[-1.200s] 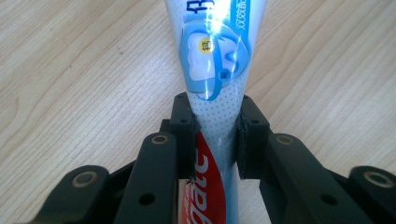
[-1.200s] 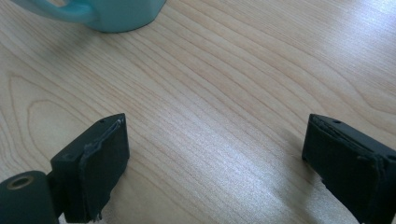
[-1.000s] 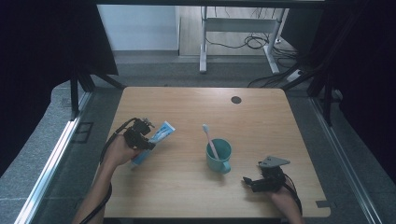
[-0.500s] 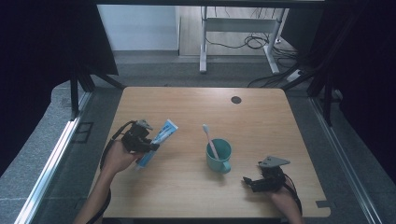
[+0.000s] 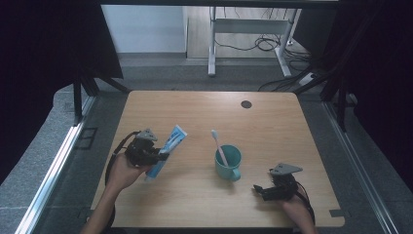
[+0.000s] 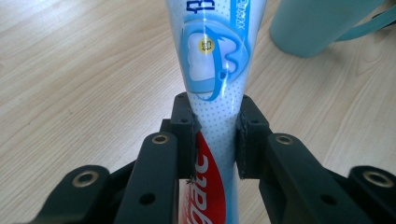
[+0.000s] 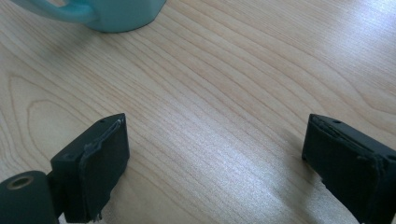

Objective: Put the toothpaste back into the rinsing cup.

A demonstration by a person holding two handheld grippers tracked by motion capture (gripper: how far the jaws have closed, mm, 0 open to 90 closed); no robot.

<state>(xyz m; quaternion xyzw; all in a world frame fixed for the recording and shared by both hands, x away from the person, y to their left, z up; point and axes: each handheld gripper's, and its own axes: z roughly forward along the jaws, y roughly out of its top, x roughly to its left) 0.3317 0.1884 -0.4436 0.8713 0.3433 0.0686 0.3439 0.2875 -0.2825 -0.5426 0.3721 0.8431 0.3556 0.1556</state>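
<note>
A blue, white and red toothpaste tube is held off the table at the left, tilted with its flat end up and to the right. My left gripper is shut on it; in the left gripper view its pads squeeze the tube at mid-length. A teal mug stands in the middle with a white toothbrush leaning in it, and the mug sits just beyond the tube. My right gripper rests low on the table to the mug's right, open with nothing between its jaws.
The light wooden table has a dark round cable hole near its far edge. The mug's handle lies just ahead of the right gripper. A desk frame and cables stand beyond the table.
My left gripper has carried the toothpaste tube rightward, toward the mug, and lifted it slightly. The right gripper has stayed in place.
</note>
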